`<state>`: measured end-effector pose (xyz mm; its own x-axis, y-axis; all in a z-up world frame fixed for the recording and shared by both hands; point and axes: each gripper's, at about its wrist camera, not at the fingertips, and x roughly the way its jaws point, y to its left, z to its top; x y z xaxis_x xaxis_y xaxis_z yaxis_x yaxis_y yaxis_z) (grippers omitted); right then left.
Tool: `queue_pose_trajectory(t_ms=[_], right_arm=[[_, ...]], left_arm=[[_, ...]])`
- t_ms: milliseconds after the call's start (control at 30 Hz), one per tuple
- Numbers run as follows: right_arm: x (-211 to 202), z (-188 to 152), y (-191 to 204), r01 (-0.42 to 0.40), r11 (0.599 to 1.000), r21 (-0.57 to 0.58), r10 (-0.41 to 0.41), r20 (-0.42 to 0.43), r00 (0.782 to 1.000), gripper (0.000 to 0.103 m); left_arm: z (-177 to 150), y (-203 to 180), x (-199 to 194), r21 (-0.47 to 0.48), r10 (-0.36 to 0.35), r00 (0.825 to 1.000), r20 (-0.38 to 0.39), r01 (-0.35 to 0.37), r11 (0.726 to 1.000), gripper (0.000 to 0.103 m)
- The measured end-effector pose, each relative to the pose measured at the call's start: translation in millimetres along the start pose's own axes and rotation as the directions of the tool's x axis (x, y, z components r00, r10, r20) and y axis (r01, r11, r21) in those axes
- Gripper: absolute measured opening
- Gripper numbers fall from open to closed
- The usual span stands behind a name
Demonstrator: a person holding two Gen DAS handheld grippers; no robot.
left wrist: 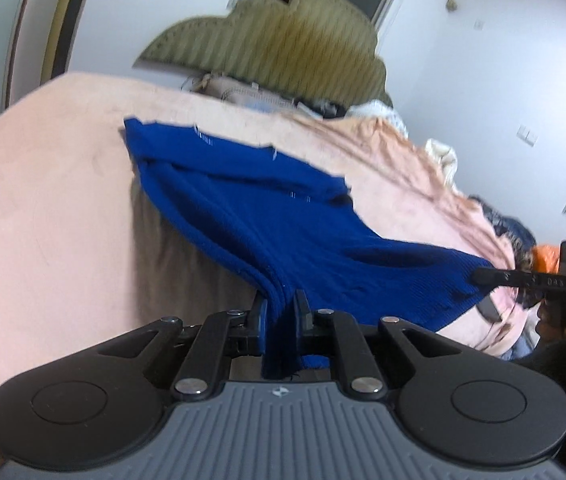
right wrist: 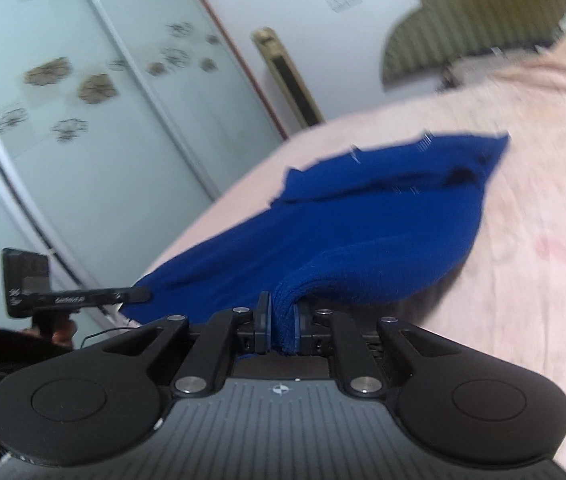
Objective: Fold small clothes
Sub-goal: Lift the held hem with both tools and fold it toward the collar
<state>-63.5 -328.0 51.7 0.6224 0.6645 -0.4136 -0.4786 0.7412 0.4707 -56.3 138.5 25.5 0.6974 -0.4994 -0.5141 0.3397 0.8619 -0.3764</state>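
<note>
A pale pink bedsheet covers the bed and fills most of both views; behind it, toward 12 o'clock in the left wrist view, stands an olive, ribbed, scalloped headboard against a white wall. In the right wrist view a pale glass-fronted wardrobe door with flower motifs takes up the 9 to 11 o'clock side. On the sheet lies a royal-blue knitted garment; its far edge rests flat on the bed toward 11 o'clock of the left wrist view, while its near edge is raised off the sheet and casts a grey shadow beneath. The left gripper is clamped on a bunched fold of that near edge at about 6 o'clock, the blue knit squeezed between its two pads. The right gripper is likewise pinched tight on another corner of the same garment, the cloth wrapped down between its pads. Each gripper shows in the other's view: the right one at 3 o'clock, its fingers biting the blue corner, the left one at 9 o'clock. A heap of mixed clothes sits at the sheet's edge near 3 o'clock.
</note>
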Motion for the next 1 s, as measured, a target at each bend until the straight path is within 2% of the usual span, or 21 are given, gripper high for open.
queue_pose_trajectory(t_ms=[67, 133, 200, 300, 400, 600, 767, 867, 1000], right_arm=[[-4, 2, 1, -0.005, 1.0, -0.024, 0.005, 0.01, 1.0, 0.014], [0, 3, -6, 0.005, 1.0, 0.003, -0.005, -0.006, 1.0, 0.014], [13, 3, -13, 0.038, 0.998, 0.042, -0.036, -0.04, 0.999, 0.014], [23, 3, -20, 0.067, 0.995, 0.078, -0.063, -0.054, 0.997, 0.014], [31, 13, -25, 0.065, 0.992, 0.106, -0.064, -0.011, 0.998, 0.014], [42, 40, -41, 0.091, 0.985, 0.148, -0.104, 0.079, 0.991, 0.014], [60, 56, -51, 0.19, 0.967, 0.171, -0.214, 0.136, 0.967, 0.014], [75, 61, -54, 0.25, 0.954, 0.163, -0.275, 0.155, 0.949, 0.014], [101, 65, -55, 0.353, 0.928, 0.118, -0.368, 0.153, 0.917, 0.014]], left_arm=[[0, 4, -1, -0.001, 0.021, 1.0, 0.007, -0.021, 1.0, 0.012], [1, 8, 8, -0.018, 0.062, 0.998, -0.017, -0.062, 0.998, 0.012], [5, 11, 17, -0.04, 0.067, 0.997, -0.035, -0.068, 0.997, 0.012], [14, 5, 27, -0.011, 0.082, 0.996, -0.025, -0.083, 0.997, 0.012], [30, -4, 35, 0.039, 0.112, 0.994, 0.011, -0.112, 0.993, 0.012], [63, -27, 65, 0.137, 0.206, 0.977, 0.049, -0.211, 0.968, 0.012], [78, -30, 94, 0.143, 0.244, 0.969, 0.046, -0.248, 0.958, 0.012], [86, -27, 116, 0.126, 0.311, 0.949, 0.039, -0.314, 0.941, 0.012], [95, -22, 141, 0.114, 0.368, 0.929, 0.03, -0.369, 0.923, 0.012]])
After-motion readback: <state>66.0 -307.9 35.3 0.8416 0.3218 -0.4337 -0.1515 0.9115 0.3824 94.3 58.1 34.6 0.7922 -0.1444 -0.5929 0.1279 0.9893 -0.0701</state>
